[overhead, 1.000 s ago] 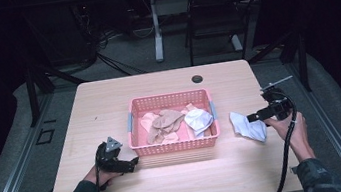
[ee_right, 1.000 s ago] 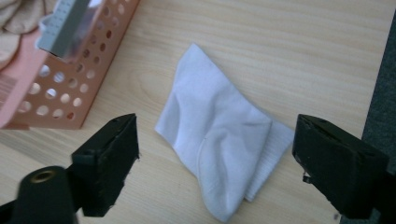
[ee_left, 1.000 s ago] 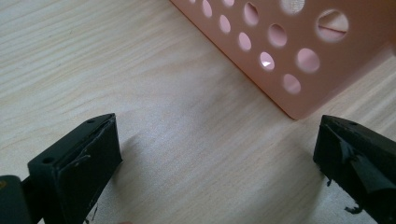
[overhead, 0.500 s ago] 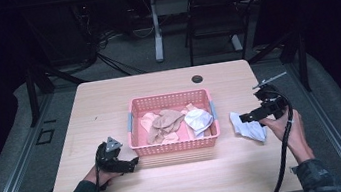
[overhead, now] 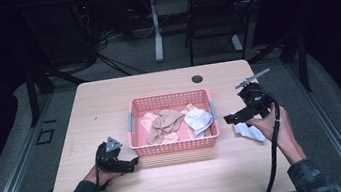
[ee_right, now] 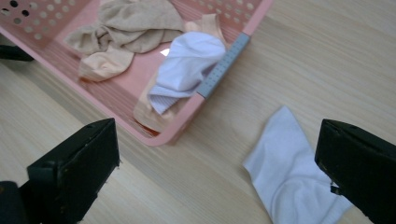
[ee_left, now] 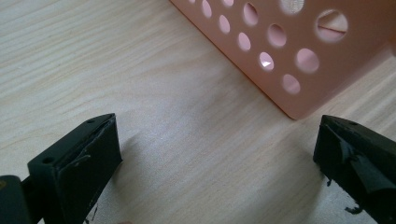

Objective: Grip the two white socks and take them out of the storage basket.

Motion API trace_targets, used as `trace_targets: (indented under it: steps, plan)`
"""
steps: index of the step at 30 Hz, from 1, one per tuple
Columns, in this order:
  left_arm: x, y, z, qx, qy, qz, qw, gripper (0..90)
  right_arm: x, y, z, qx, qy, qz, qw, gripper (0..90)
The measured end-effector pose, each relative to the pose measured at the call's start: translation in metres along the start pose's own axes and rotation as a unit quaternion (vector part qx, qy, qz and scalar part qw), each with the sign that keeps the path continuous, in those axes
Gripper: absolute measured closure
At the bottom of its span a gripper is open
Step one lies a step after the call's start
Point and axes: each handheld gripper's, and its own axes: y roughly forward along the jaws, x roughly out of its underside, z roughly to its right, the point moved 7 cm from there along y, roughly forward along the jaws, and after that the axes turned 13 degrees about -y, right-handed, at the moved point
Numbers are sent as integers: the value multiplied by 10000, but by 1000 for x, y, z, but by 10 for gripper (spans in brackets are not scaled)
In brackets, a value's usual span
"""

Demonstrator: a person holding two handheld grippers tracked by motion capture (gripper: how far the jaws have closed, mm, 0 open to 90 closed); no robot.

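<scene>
Right gripper view: two white socks (ee_right: 295, 179), one basket (ee_right: 224, 65).

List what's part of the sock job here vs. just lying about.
In the job: white sock on the table beside the pink basket, white sock and beige socks inside it, open right tongs.
Lying about: chair, floor cables.

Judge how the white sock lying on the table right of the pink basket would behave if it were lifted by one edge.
The white sock lies flat and creased on the table, so it would probably droop rather than hold shape. It looks thin and likely light. Being soft fabric, pushing it would probably bunch it rather than slide it whole.
</scene>
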Motion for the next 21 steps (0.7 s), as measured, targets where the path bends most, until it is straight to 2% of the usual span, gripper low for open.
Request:
trace_targets:
  steps: [4, 5, 10, 13, 15, 17, 18, 19, 20, 21]
  plan:
    - [0, 0, 0, 0, -2, -4, 10000, 5, -12, 3, -9, -61, -135, -18, 9999, 0]
    - [0, 0, 0, 1, 6, -1, 10000, 5, -21, 6, -15, -96, -213, 6, 9997, 0]
    - [0, 0, 0, 0, 4, -1, 10000, 5, -35, 15, -25, -209, -381, -20, 9991, 5]
    - [0, 0, 0, 2, 0, -6, 10000, 5, -49, 30, -34, -308, -564, -94, 9979, 27]
    - [0, 0, 0, 4, -1, -5, 10000, 5, -51, 32, -35, -332, -577, -131, 9977, 37]
    - [0, 0, 0, 5, -1, -4, 10000, 5, -59, 44, -40, -438, -642, -243, 9967, 74]
    - [0, 0, 0, 5, -1, -6, 10000, 5, -59, 44, -40, -438, -642, -243, 9967, 74]
    - [0, 0, 0, 6, -1, -5, 10000, 5, -64, 53, -43, -471, -696, -303, 9960, 94]
    - [0, 0, 0, 6, -1, -5, 10000, 5, -64, 53, -43, -471, -696, -303, 9960, 94]
    - [0, 0, 0, 5, -1, -5, 10000, 5, -67, 62, -46, -541, -770, -395, 9948, 137]
